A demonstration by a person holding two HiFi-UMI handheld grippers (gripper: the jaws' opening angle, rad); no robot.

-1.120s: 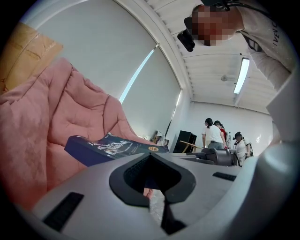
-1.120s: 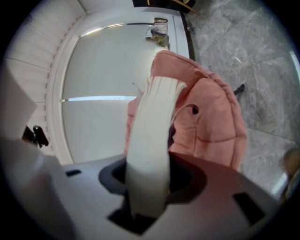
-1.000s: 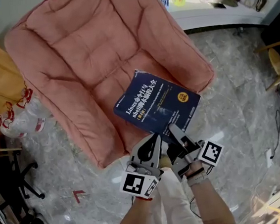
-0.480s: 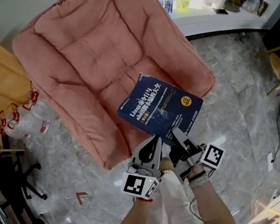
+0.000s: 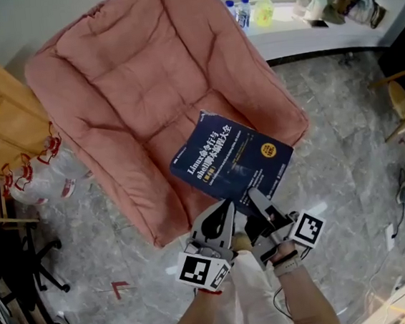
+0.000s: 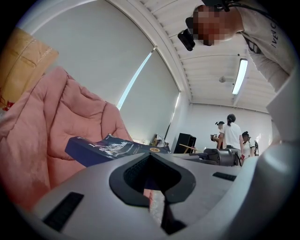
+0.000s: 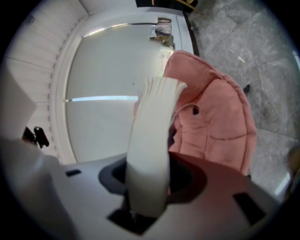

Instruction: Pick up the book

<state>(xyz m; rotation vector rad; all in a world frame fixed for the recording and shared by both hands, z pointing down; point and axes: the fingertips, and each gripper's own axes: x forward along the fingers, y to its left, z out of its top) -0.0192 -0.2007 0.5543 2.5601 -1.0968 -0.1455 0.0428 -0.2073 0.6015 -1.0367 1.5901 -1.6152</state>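
Head view, forearms side by side from below, right tool (image 5: 255, 201) clenched on the near edge of the blue book (image 5: 231, 163), over a pink cushion (image 5: 130, 86), left tool (image 5: 225, 210) just beside, left gripper view, jaws together, empty, right gripper view, white page edge pinched.

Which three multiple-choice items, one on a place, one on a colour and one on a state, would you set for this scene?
1. In the head view, the small clear blue-capped plastic bottles are at: A the top; B the bottom left; C the centre.
2. The round badge on the thick dark blue book is: A red; B yellow; C green.
3. The right gripper has its jaws: A open, empty; B shut on nothing; C shut on the book.
Key: A, they stand on the white ledge; B, yellow against blue; C, its pale page edge sits between them in the right gripper view.
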